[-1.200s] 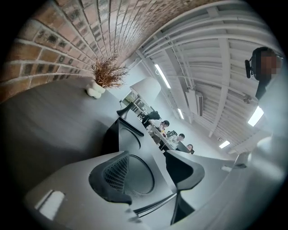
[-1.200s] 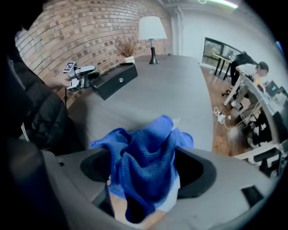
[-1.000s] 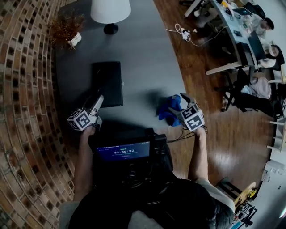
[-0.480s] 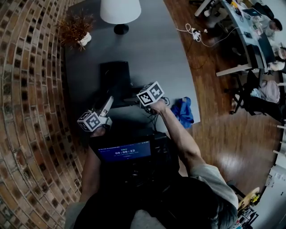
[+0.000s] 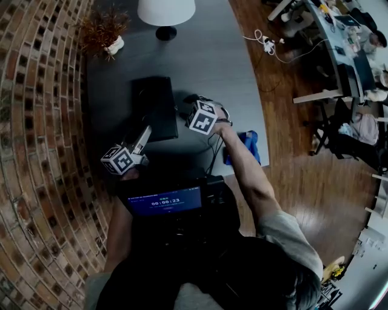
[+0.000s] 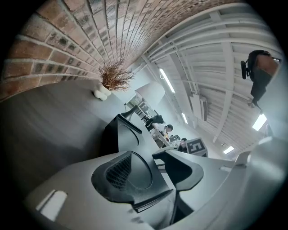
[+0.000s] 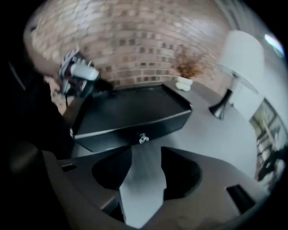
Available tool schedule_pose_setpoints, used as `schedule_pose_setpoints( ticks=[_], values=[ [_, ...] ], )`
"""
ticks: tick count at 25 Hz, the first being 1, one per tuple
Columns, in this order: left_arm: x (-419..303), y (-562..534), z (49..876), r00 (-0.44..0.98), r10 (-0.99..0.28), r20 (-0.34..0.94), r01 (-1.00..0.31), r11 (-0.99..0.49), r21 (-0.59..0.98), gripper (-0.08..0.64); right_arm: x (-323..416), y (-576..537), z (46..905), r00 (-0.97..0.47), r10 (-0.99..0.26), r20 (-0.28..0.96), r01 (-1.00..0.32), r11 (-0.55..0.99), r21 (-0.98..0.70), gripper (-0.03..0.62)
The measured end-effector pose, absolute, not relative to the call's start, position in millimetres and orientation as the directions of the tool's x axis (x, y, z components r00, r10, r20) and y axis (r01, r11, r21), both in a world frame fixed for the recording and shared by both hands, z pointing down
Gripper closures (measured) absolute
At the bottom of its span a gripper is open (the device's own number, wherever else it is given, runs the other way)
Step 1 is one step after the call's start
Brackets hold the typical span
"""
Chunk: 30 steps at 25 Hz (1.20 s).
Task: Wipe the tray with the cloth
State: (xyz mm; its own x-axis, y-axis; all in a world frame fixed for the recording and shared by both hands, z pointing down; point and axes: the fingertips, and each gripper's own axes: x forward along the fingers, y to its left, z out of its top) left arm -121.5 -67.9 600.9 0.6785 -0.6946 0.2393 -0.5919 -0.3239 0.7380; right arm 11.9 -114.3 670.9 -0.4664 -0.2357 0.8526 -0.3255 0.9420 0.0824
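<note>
On the table, the tray lies left of the cloth, with lamp and plant behind.

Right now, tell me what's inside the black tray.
Nothing shows inside the tray: the right gripper view shows its bare dark floor. Its near wall covers a strip of floor behind it. The blue cloth lies apart on the table.

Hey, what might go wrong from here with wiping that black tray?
1. The right gripper, its jaws just closing on nothing, is at the black rectangular tray without the blue cloth, so a wipe now would likely clean nothing.
2. That cloth lies at the edge of the grey table beside the right forearm; a sweep of the arm might knock it off.
</note>
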Motion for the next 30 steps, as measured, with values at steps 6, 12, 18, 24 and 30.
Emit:
schedule_pose_setpoints(
  ticks=[6, 12, 18, 24, 30],
  values=[
    [-118.9, -66.9, 601.8, 0.675, -0.692, 0.255, -0.607, -0.326, 0.725, 0.327, -12.5, -109.7, 689.4, -0.27, -0.256, 0.928, 0.006, 0.964, 0.267, 0.471],
    [-121.2, -67.1, 603.5, 0.671, -0.696, 0.254, -0.61, -0.325, 0.723, 0.327, -10.8, -113.4, 694.6, -0.193, -0.316, 0.929, 0.13, 0.93, 0.343, 0.525],
    [-121.2, -66.8, 601.9, 0.671, -0.697, 0.253, -0.609, -0.323, 0.724, 0.327, 42.0, -111.2, 691.2, -0.094, -0.362, 0.928, 0.189, 0.908, 0.373, 0.525],
    [-122.3, -66.0, 604.7, 0.676, -0.694, 0.246, -0.603, -0.33, 0.726, 0.327, 106.2, -117.9, 698.5, -0.025, -0.371, 0.928, 0.138, 0.918, 0.371, 0.525],
    [-120.4, -62.9, 604.4, 0.677, -0.691, 0.252, -0.603, -0.325, 0.729, 0.327, 111.6, -118.6, 702.7, -0.046, -0.365, 0.93, 0.154, 0.917, 0.367, 0.525]
  ],
)
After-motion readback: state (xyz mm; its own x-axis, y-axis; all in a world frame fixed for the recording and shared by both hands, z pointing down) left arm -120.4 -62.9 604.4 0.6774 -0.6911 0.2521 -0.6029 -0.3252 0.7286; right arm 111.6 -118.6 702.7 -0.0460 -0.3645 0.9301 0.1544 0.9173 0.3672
